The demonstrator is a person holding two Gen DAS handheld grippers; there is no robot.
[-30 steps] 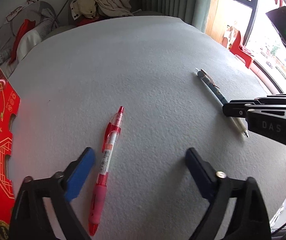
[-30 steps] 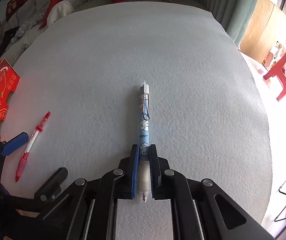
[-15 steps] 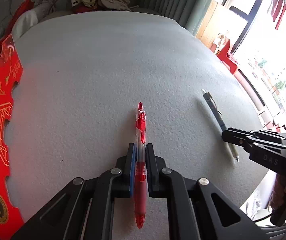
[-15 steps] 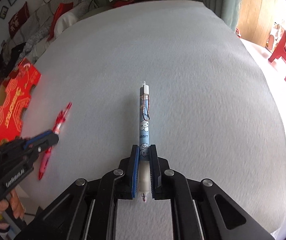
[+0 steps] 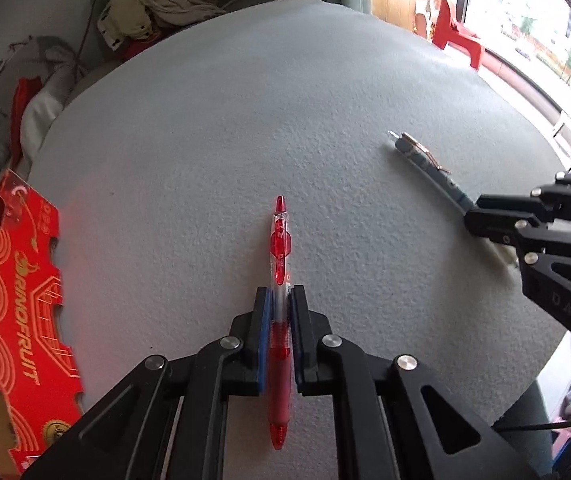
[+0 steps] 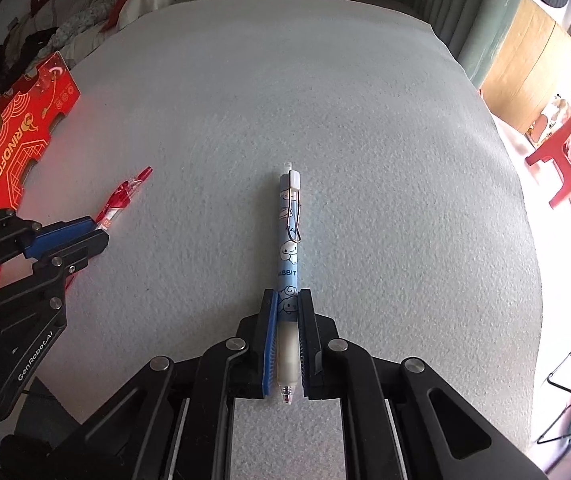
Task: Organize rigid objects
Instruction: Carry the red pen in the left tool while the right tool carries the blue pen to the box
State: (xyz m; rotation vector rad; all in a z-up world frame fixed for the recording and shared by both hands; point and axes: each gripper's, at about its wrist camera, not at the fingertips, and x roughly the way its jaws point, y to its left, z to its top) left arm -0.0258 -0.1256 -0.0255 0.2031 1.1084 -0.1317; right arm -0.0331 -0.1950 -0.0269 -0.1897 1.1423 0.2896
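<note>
Red pen in left claw | mat mid-field, edges far

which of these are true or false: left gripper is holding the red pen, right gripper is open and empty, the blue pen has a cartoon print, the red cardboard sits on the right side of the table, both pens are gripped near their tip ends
1. The left gripper holds the red pen. True: its pads are clamped on the pen's grip section.
2. The right gripper is open and empty. False: it is shut on the blue pen.
3. The blue pen has a cartoon print. True: small white figures and lettering run along the barrel.
4. The red cardboard sits on the right side of the table. False: it lies at the left edge in both views.
5. Both pens are gripped near their tip ends. True: the clicker ends point away from the cameras.
</note>
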